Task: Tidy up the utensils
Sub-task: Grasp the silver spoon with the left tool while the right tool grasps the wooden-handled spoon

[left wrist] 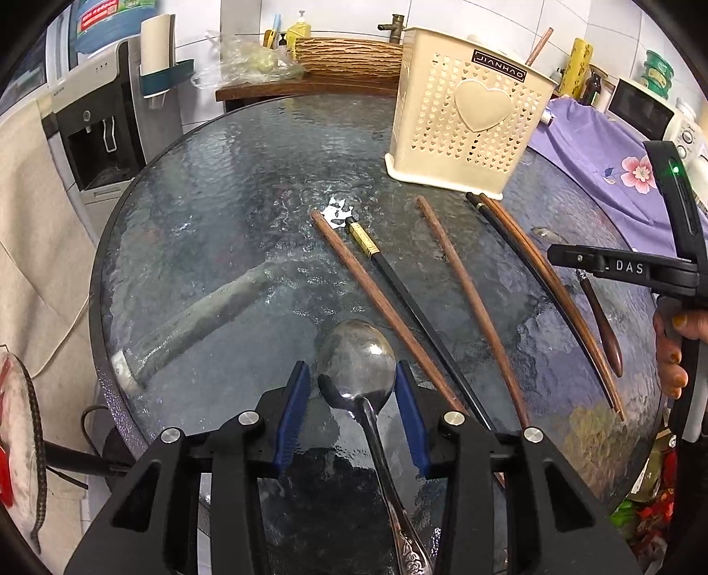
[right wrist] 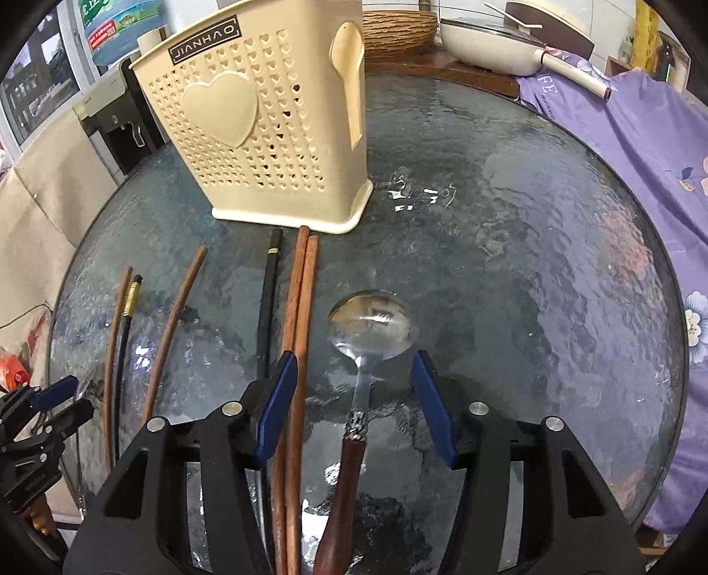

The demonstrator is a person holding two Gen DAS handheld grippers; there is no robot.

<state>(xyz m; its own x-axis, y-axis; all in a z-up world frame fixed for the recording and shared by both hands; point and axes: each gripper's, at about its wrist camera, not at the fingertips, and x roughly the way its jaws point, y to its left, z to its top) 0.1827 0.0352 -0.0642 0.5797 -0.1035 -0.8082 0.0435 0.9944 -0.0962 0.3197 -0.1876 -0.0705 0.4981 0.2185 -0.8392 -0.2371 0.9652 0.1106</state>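
On the round glass table, my left gripper stands open around the bowl of a steel spoon. The right pad is close to the bowl's edge and the left pad is apart from it. My right gripper is open over a wooden-handled spoon, its neck lying between the blue pads. A pair of brown chopsticks runs just inside its left pad. Loose brown and black chopsticks lie between the spoons. The cream perforated holder stands upright behind them.
A purple floral cloth covers the counter to the right, with a microwave and a pan on it. A water dispenser stands left of the table. A person's hand holds the right gripper.
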